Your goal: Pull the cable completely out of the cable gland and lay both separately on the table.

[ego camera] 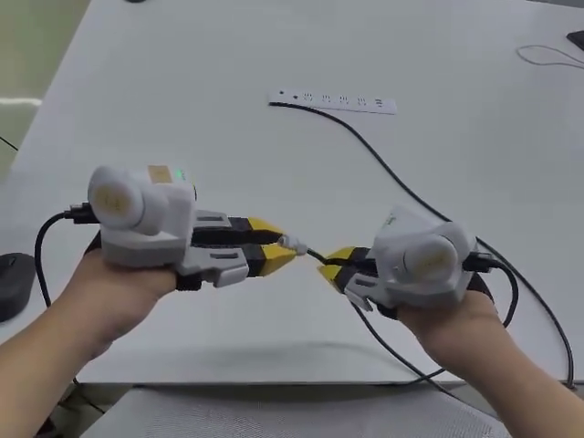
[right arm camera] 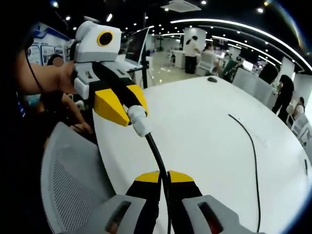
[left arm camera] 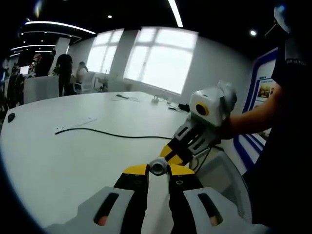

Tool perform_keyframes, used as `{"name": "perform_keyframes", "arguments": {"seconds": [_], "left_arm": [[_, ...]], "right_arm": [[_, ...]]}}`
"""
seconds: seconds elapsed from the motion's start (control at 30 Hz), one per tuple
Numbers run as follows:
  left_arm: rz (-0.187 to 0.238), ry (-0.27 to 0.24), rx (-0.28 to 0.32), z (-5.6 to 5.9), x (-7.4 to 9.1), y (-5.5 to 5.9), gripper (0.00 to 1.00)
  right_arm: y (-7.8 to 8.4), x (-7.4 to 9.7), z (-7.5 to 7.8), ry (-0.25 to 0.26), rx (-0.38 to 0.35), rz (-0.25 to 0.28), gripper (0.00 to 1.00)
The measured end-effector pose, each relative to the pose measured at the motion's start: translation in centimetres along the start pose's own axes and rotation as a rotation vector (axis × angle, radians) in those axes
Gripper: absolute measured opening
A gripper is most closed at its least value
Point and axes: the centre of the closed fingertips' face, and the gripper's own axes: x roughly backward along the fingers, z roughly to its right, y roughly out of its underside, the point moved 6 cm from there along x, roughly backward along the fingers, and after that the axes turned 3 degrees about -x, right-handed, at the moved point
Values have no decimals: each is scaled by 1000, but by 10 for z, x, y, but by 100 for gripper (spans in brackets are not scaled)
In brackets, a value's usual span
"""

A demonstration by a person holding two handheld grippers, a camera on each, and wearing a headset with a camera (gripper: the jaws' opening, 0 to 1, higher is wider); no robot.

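Observation:
A small white cable gland (ego camera: pixel 292 245) sits between the yellow tips of my left gripper (ego camera: pixel 281 246), which is shut on it; the gland (left arm camera: pixel 158 166) also fills the gap between the jaws in the left gripper view. A black cable (ego camera: pixel 315 255) runs out of the gland to my right gripper (ego camera: pixel 330 265), which is shut on it a short way along. In the right gripper view the cable (right arm camera: pixel 157 156) rises from my right gripper (right arm camera: pixel 164 176) into the gland (right arm camera: pixel 138 120). Both grippers hover above the table's near edge.
A white power strip (ego camera: pixel 334 101) lies at the far middle of the white table (ego camera: pixel 201 119), with a black cord (ego camera: pixel 401 187) curving toward the right gripper. A grey mesh chair (right arm camera: pixel 73 190) stands by the near edge. A dark mouse (ego camera: pixel 11 283) rests at left.

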Motion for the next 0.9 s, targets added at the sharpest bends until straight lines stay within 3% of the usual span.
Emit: {"name": "perform_keyframes", "arguments": {"seconds": [0.33, 0.77, 0.9], "left_arm": [[-1, -19, 6, -5, 3, 4, 15], [-3, -14, 3, -2, -1, 12, 15], [-1, -25, 15, -5, 0, 17, 15]], "right_arm": [[16, 5, 9, 28, -27, -27, 0], [9, 12, 17, 58, -33, -29, 0], [6, 12, 20, 63, -31, -31, 0]]}}
